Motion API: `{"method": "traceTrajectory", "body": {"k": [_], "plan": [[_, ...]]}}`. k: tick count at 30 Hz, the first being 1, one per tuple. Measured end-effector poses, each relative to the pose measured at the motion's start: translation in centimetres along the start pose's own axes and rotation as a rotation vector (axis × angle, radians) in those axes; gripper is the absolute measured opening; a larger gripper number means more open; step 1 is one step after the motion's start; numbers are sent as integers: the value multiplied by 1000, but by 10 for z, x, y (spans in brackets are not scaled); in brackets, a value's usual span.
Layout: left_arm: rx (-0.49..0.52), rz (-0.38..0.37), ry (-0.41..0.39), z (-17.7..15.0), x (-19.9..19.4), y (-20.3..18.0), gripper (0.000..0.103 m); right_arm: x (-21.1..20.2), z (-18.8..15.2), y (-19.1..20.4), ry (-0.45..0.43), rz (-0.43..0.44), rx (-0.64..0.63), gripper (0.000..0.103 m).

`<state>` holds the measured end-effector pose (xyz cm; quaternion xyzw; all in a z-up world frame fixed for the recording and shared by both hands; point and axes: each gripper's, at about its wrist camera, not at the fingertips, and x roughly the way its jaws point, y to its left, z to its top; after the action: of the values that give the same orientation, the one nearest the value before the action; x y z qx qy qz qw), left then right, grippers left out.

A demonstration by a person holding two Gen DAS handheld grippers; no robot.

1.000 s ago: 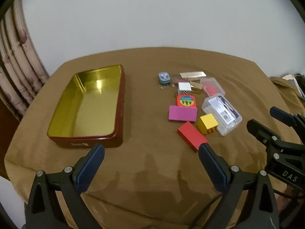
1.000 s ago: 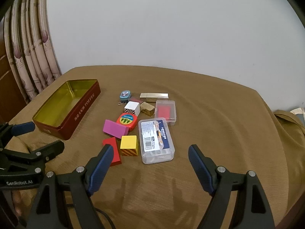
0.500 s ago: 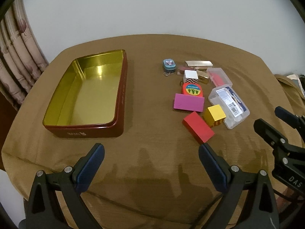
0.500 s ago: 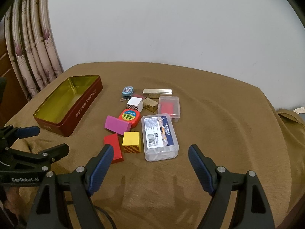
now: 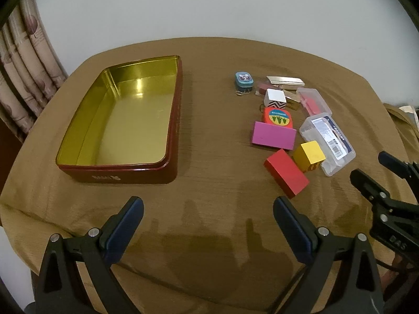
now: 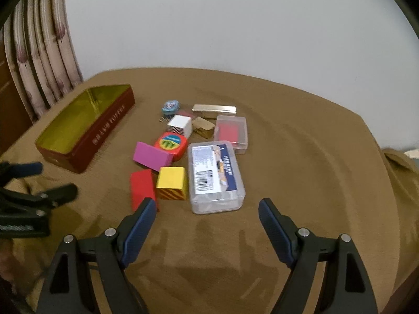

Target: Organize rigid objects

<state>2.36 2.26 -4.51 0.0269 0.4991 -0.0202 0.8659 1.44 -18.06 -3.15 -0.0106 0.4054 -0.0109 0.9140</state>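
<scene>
Two claws, both spread wide with nothing in them. Ahead of our left gripper (image 5: 208, 210), to its left, sits the open tin (image 5: 167, 141). Just ahead of our right gripper (image 6: 207, 210) we see the clear box (image 6: 216, 178), yellow cube (image 6: 171, 183) and red block (image 6: 141, 187); farther items look blurry, maybe a tape measure (image 6: 170, 142).

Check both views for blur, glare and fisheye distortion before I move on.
Left wrist view: sharp, glare on the gold inside of the tin, table edge bowed by the fisheye. Right wrist view: motion-blurred, worst at the left gripper; both show dark corners.
</scene>
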Motion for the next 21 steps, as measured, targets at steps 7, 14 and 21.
{"method": "traceTrajectory", "body": {"k": [7,14,21], "plan": [[16,0,10,-1,3,-3,98,28,3,-2,55,-19,-51,82],[10,8,18,2,6,-2,98,58,8,-5,94,-13,-68,69],[11,7,39,7,11,-4,98,80,15,-2,96,2,-63,63]]}}
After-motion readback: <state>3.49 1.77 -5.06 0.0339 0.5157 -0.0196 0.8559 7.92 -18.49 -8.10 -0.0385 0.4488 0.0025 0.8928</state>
